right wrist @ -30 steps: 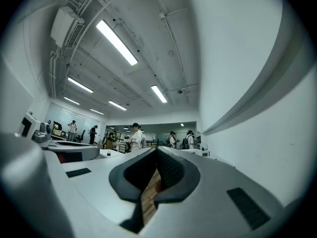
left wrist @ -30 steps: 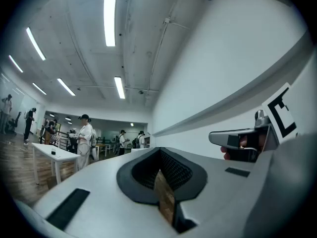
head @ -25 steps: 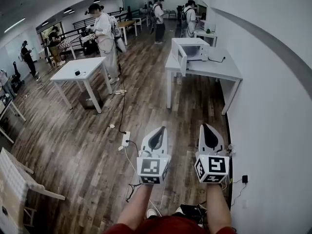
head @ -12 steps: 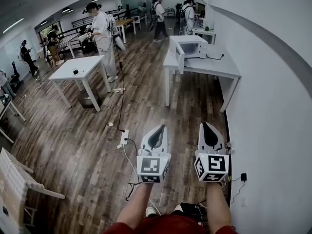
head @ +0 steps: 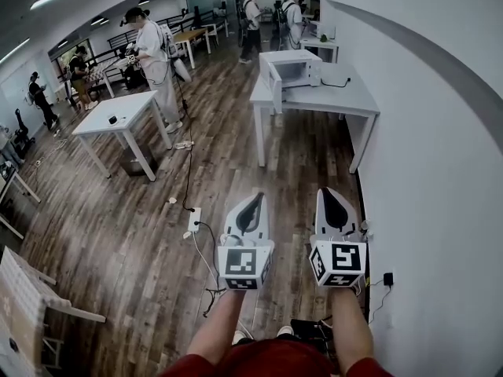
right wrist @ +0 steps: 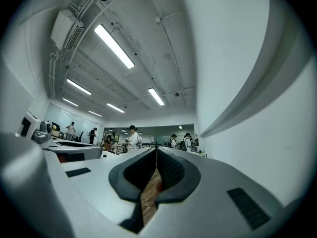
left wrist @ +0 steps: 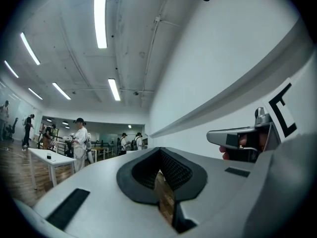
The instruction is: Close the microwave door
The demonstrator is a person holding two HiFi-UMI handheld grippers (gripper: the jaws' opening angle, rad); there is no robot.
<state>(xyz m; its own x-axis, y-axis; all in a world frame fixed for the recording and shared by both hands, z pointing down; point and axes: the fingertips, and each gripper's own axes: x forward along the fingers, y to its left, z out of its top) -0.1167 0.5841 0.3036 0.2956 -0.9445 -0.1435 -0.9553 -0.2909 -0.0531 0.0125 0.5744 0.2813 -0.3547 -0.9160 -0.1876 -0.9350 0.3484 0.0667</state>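
Note:
The white microwave [head: 294, 69] stands on a grey table [head: 346, 100] far ahead by the right wall. Its door [head: 275, 78] hangs open toward the left front. My left gripper [head: 255, 197] and right gripper [head: 324, 192] are held side by side low in the head view, pointing toward that table, well short of it. Both are shut with nothing between the jaws. In the left gripper view the left gripper [left wrist: 159, 154] shows shut jaws; the microwave is hidden behind them. The right gripper view shows the right gripper [right wrist: 156, 150] the same way.
A white wall [head: 440, 171] runs along the right. A white table [head: 110, 116] stands at the left with a person [head: 153, 53] beside it. A power strip [head: 192, 220] and cables lie on the wooden floor ahead. More people and tables are at the back.
The grey table and microwave have come nearer and larger in the head view. Both grippers travelled forward together and stayed shut.

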